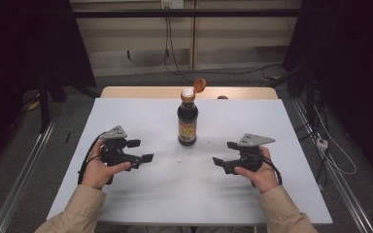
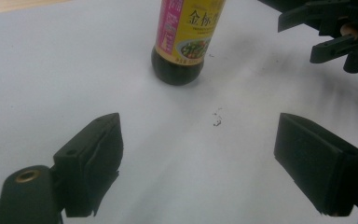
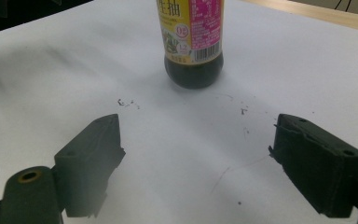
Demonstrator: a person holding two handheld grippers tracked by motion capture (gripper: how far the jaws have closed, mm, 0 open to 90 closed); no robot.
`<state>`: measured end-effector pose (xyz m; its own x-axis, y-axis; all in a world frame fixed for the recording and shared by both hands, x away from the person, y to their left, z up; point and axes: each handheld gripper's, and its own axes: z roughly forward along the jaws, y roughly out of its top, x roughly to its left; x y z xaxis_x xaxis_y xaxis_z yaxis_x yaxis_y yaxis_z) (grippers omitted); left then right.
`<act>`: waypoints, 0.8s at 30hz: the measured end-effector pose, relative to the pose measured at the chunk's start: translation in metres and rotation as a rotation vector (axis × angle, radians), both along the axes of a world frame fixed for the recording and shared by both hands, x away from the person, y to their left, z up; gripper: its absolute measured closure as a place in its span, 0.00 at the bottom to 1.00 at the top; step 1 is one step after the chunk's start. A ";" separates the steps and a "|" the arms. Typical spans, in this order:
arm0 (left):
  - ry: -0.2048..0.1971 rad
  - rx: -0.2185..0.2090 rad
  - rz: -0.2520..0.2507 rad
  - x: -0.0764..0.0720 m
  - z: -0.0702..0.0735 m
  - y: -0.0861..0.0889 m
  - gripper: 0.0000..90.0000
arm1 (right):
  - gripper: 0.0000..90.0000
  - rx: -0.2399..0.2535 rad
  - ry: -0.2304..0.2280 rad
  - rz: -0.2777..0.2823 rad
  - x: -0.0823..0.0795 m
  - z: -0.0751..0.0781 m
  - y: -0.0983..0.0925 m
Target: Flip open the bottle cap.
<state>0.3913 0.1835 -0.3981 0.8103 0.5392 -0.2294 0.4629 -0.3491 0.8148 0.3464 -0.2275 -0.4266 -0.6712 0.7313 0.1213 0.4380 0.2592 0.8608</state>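
High view: dark sauce bottle [image 1: 187, 122] standing upright mid-table [image 1: 175, 194] on the white cover, orange cap [image 1: 199, 85] flipped open. Left tool [image 1: 143, 150] and right tool [image 1: 221, 154] low on either side, well apart from the bottle, pointing inward. Both spread wide, nothing between the jaws. Tiny dark specks [image 2: 216, 122] near the bottle.

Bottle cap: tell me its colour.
Orange, flipped open on the bottle; the cap shows best in the high view.

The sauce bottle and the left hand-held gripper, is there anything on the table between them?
Only bare white table cover, apart from a few tiny dark specks, seen in the left gripper view between the sauce bottle and the left hand-held gripper.
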 end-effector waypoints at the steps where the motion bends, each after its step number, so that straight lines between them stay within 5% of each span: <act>1: -0.001 0.001 -0.001 -0.001 0.000 0.000 0.16 | 0.15 -0.001 0.004 0.002 -0.002 0.000 -0.001; 24: -0.015 -0.003 0.017 -0.013 -0.010 0.014 0.16 | 0.14 -0.008 0.010 -0.027 -0.031 -0.009 -0.025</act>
